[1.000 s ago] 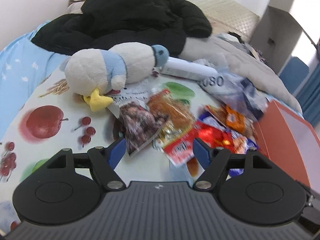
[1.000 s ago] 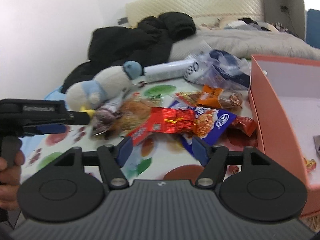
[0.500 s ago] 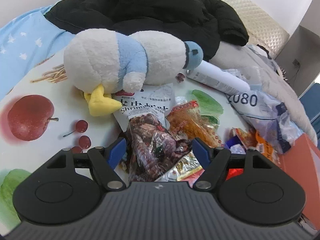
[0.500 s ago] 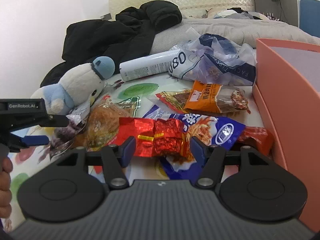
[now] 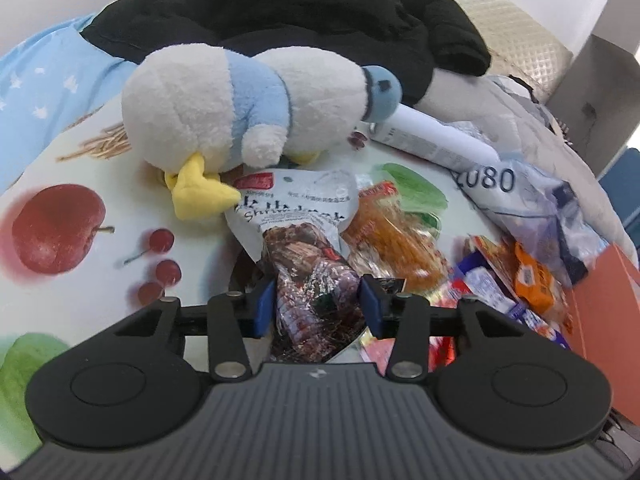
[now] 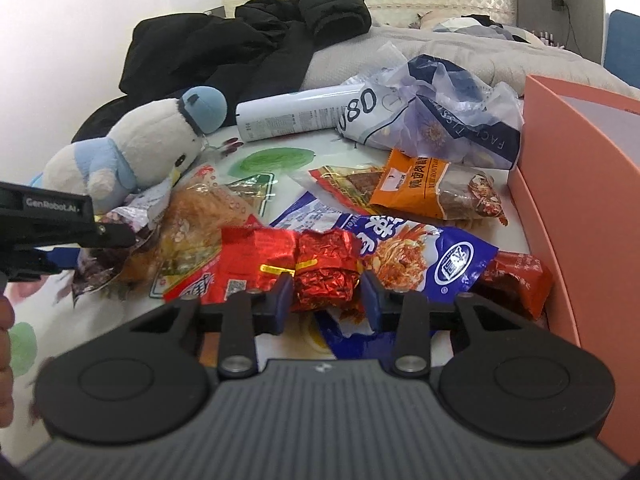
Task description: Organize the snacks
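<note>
Left tongs (image 5: 318,306) pinch dark snack packet (image 5: 308,276) — right tongs (image 6: 325,296) clamp red foil packet (image 6: 324,276).

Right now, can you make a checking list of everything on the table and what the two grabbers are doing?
Surface: fruit-print tablecloth, crowded.
Job's things: dark snack bag, red foil pack, blue noodle bag, orange packet, orange box on the right side.
Clutter: plush bird, white can, plastic bag.
Grippers: left gripper jaws just closed onto the dark snack bag; right gripper jaws just closed around the red foil pack.
Cables: nothing seen.
Surroundings: black jacket, bed.
</note>
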`<state>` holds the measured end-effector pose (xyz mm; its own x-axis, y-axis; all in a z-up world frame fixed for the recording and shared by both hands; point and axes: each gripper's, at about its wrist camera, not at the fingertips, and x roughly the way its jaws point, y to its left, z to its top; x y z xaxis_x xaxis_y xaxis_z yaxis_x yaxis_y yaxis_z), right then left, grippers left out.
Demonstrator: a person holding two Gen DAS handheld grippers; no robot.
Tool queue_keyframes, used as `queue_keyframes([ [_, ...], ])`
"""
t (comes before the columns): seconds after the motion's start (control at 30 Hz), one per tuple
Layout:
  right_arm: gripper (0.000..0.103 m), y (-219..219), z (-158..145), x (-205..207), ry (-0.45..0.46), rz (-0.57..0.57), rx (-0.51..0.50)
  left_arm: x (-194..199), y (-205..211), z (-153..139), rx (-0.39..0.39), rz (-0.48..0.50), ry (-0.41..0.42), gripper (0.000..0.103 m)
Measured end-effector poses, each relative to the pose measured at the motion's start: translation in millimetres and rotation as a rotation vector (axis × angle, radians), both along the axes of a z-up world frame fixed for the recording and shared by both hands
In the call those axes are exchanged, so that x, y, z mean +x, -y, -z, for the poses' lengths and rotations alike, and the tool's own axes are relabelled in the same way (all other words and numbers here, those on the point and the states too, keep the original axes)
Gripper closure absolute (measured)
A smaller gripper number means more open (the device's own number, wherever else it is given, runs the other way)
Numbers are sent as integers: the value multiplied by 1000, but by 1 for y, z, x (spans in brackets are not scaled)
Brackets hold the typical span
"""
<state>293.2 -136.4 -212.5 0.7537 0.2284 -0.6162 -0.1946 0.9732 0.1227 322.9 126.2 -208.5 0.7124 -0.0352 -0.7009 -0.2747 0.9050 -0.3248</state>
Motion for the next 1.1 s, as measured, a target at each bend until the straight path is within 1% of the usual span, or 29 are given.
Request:
queue_keyframes([
  [0.17,64,-1,-5,-23,10,-5,-8,-32,8,-9,-3,27,2,54],
  [0.37,67,-1,-11,-62,10,-41,-38,-90,14,-17,-5,76,-1,54],
  [0.5,67,2,-12,-90,4,-65,-55,-124,28,-18,56,162,-22,54],
  [0.57,67,2,-12,-103,-2,-82,-69,-141,33,-19,70,182,-28,54],
  [0.7,67,7,-16,-129,-5,-109,-84,-170,41,-20,45,197,-32,54],
  [0.77,67,13,-18,-140,-3,-114,-96,-182,49,-20,39,218,-35,54],
  [0.93,67,33,-18,-159,-15,-98,-114,-204,73,-18,65,279,-44,54],
  [1.1,67,54,-18,-172,-30,-71,-121,-207,83,-17,48,297,-63,52],
])
